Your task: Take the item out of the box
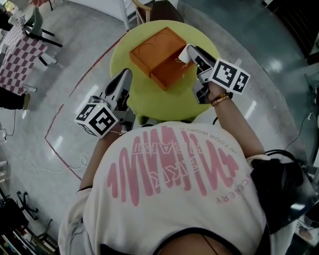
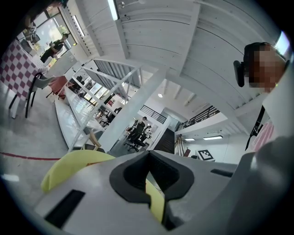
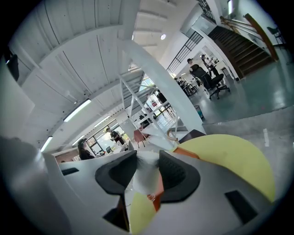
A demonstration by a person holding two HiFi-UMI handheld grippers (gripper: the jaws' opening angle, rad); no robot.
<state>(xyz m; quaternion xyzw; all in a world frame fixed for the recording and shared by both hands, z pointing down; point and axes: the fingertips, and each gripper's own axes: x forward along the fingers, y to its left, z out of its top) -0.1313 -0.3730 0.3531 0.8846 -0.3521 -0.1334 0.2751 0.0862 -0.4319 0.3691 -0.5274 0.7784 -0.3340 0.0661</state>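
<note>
An open orange box (image 1: pixel 158 56) lies on the round yellow-green table (image 1: pixel 149 102), its two shallow halves side by side. My right gripper (image 1: pixel 188 53) hovers over the box's right edge, shut on a small white item (image 1: pixel 184 55); a thin string hangs from the item. In the right gripper view that white item (image 3: pixel 146 170) fills the gap between the dark pads (image 3: pixel 177 173), with the orange box (image 3: pixel 158 188) beneath. My left gripper (image 1: pixel 124 78) is at the table's left edge, apart from the box, jaws together and empty. The left gripper view has the pads (image 2: pixel 124 176) closed above the table's rim (image 2: pixel 78 163).
A wooden chair (image 1: pixel 149 10) stands behind the table. A checkered table (image 1: pixel 17 57) and a chair (image 1: pixel 37 27) are at far left. Red tape lines (image 1: pixel 57 119) and a thin cable (image 1: pixel 45 167) cross the grey floor. A black bag (image 1: pixel 281 184) hangs at my right side.
</note>
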